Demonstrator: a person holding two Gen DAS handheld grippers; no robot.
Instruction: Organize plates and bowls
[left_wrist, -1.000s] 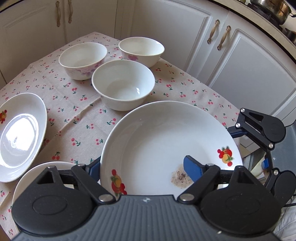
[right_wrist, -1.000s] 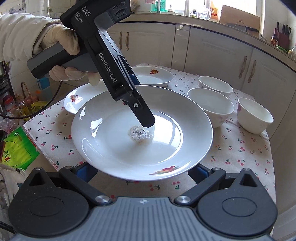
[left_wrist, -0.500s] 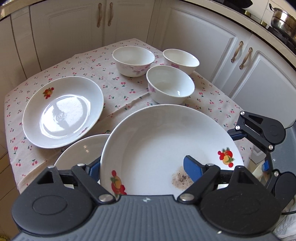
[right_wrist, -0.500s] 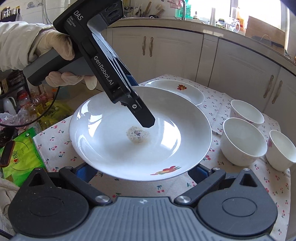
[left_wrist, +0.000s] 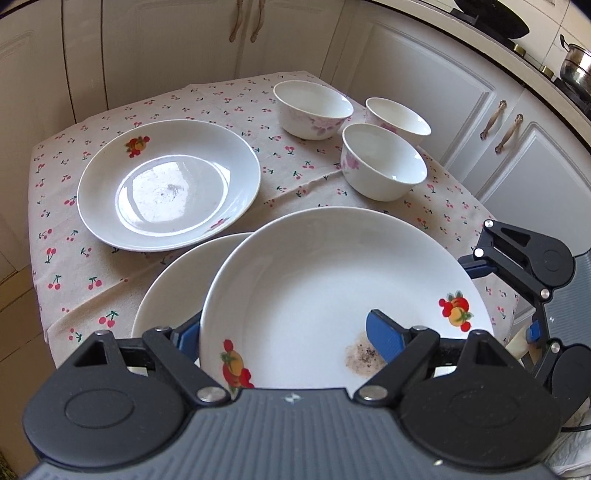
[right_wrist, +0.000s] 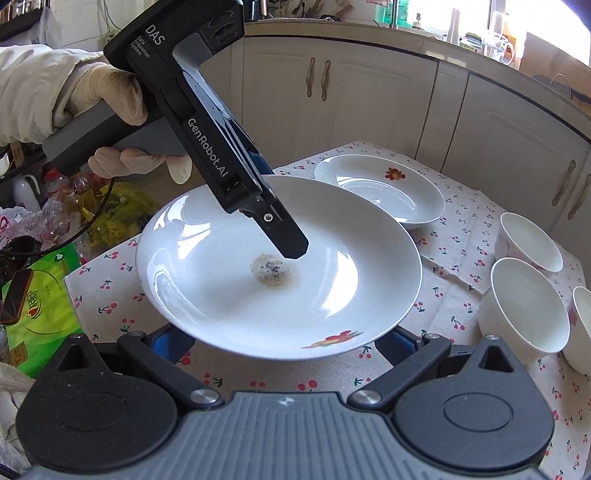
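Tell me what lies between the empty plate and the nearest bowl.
Only bare cherry-print tablecloth lies between the empty plate and nearest bowl, per the left wrist view.

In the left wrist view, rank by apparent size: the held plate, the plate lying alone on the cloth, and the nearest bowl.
1. Held plate: looks largest, but it is nearest the camera, so its lead over the next is unsure.
2. Plate on the cloth.
3. Nearest bowl: clearly smallest.
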